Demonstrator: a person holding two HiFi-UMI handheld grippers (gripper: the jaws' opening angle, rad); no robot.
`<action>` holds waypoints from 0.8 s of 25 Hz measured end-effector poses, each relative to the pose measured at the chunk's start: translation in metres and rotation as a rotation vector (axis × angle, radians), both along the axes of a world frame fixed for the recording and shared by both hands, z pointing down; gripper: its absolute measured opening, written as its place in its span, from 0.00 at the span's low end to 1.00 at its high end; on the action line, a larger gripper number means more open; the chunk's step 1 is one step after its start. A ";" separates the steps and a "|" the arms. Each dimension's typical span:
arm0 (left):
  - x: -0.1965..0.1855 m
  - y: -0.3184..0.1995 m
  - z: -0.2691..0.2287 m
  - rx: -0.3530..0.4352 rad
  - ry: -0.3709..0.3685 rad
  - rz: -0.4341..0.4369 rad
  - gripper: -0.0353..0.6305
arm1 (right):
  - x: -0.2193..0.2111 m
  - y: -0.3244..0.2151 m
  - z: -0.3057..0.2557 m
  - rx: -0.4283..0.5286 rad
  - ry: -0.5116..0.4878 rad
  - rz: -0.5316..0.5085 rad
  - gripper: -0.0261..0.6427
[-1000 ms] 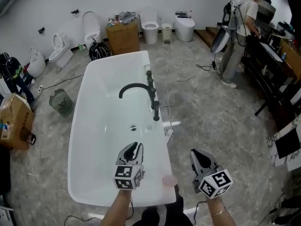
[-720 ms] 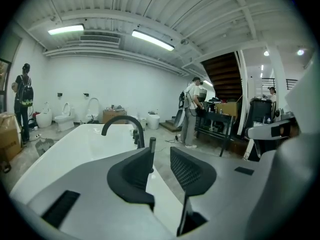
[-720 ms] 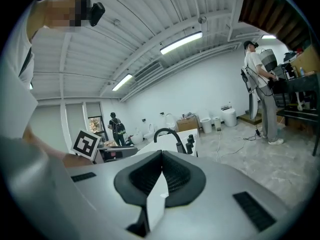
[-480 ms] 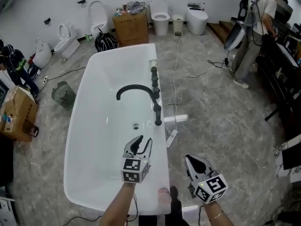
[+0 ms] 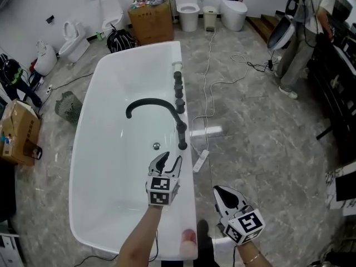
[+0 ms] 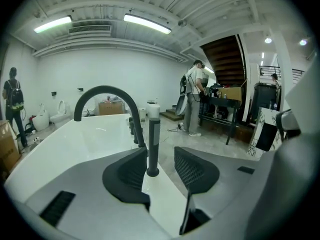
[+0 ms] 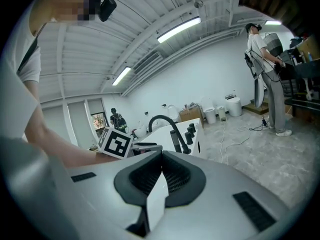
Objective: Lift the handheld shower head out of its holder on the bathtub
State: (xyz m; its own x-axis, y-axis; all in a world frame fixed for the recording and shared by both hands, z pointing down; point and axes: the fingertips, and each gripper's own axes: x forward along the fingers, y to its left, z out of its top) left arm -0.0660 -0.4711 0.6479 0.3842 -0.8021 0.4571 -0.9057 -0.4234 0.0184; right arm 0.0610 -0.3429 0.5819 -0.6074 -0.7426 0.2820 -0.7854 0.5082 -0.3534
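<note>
Left claw, its jaws just opened and nothing gripped, is lined up on the handheld shower head, upright in its holder on the bathtub right rim, evidently to take it. Right claw is clenched, empty, held aside

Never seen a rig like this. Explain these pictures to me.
No robot: a person holds a two-jaw gripper in each hand. The head view looks down from the person's head at a white bathtub. The two gripper views ride on the grippers, looking along their jaws. The left gripper has just been opening its jaws; they stand apart, aimed at the dark shower head upright on the rim, not touching it. The right gripper is shut and empty, beside the tub.
</note>
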 end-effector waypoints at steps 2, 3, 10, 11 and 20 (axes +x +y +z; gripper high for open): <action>0.007 -0.019 0.013 -0.004 0.000 -0.007 0.34 | 0.004 -0.012 0.012 -0.006 0.003 0.000 0.05; 0.011 -0.028 0.019 -0.006 -0.001 -0.010 0.34 | 0.008 -0.019 0.017 -0.008 0.005 0.000 0.05; 0.031 -0.081 0.055 -0.022 -0.016 -0.031 0.36 | 0.024 -0.055 0.053 -0.034 0.003 0.018 0.05; 0.034 -0.086 0.060 -0.025 -0.018 -0.031 0.36 | 0.026 -0.060 0.057 -0.037 0.004 0.023 0.05; 0.048 -0.123 0.094 -0.076 -0.025 -0.048 0.37 | 0.035 -0.090 0.082 -0.047 0.029 0.018 0.05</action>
State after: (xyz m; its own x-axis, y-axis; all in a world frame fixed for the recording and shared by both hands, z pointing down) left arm -0.0184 -0.5943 0.7423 0.3337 -0.7819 0.5265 -0.9256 -0.3775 0.0261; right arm 0.0958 -0.4331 0.6639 -0.5851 -0.7389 0.3342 -0.8045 0.4768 -0.3541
